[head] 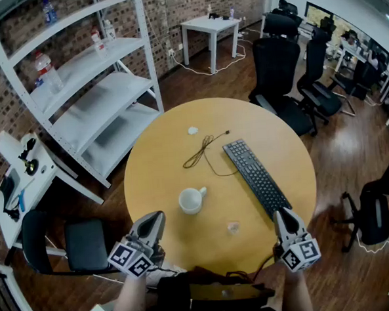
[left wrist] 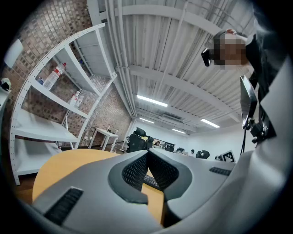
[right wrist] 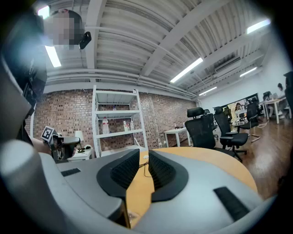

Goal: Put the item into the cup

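A white cup (head: 192,200) with its handle to the right stands upright near the middle of the round wooden table (head: 156,170). A small pale crumpled item (head: 233,227) lies to the cup's right, nearer me. My left gripper (head: 157,217) hovers over the table's near edge, left of the cup, with its jaws shut and nothing between them (left wrist: 147,153). My right gripper (head: 280,213) is at the near right edge, beyond the item. Its jaws stand almost together and hold nothing (right wrist: 143,153).
A black keyboard (head: 256,176) lies diagonally on the table's right half. A black cable (head: 204,149) and a small white object (head: 193,130) lie farther back. White shelves (head: 92,92) stand to the left, and office chairs (head: 278,67) behind the table.
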The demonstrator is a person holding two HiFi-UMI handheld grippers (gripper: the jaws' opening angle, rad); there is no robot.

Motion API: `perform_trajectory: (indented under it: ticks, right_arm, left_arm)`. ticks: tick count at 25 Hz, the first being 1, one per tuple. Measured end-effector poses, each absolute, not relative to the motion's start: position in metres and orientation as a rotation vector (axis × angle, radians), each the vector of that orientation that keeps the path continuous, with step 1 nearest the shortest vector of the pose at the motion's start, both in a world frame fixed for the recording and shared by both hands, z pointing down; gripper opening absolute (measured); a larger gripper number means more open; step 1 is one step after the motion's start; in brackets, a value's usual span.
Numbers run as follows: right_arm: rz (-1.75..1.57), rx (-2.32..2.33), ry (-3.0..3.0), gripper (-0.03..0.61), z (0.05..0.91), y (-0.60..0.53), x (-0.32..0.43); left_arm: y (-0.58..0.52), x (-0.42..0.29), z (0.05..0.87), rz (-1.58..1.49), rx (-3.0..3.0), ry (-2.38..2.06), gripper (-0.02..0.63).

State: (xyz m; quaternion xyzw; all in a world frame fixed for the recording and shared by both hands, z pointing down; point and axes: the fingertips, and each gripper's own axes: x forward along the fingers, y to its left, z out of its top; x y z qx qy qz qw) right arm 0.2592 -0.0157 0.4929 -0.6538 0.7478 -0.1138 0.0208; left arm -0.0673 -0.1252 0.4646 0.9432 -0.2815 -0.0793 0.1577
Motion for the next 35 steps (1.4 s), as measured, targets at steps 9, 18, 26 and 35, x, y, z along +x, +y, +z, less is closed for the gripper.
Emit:
perform_trajectory:
  ticks: [9, 18, 26, 35]
  right_arm:
    - [-0.524, -1.981, 2.791, 0.088, 0.582, -0.04, 0.211]
    - [-0.71, -1.796, 3.244, 0.1, 0.662, -0.051, 0.155]
    - [-0.777, -1.808, 3.31, 0.1, 0.685, -0.062, 0.158]
    - [-0.805, -1.781, 3.366, 0.009, 0.688, -0.06, 0.152]
  left_arm:
    - [-0.13, -0.083, 0.473, -0.203, 2.668, -0.848, 0.003]
    - [-0.116, -0.105, 0.485, -0.17, 2.609, -0.94, 0.003]
    - [-0.106, -0.121, 0.495, -0.147, 2.556, -0.988, 0.003]
    - [-0.11, -0.128, 0.493, -0.15, 2.557, -0.992, 0.003]
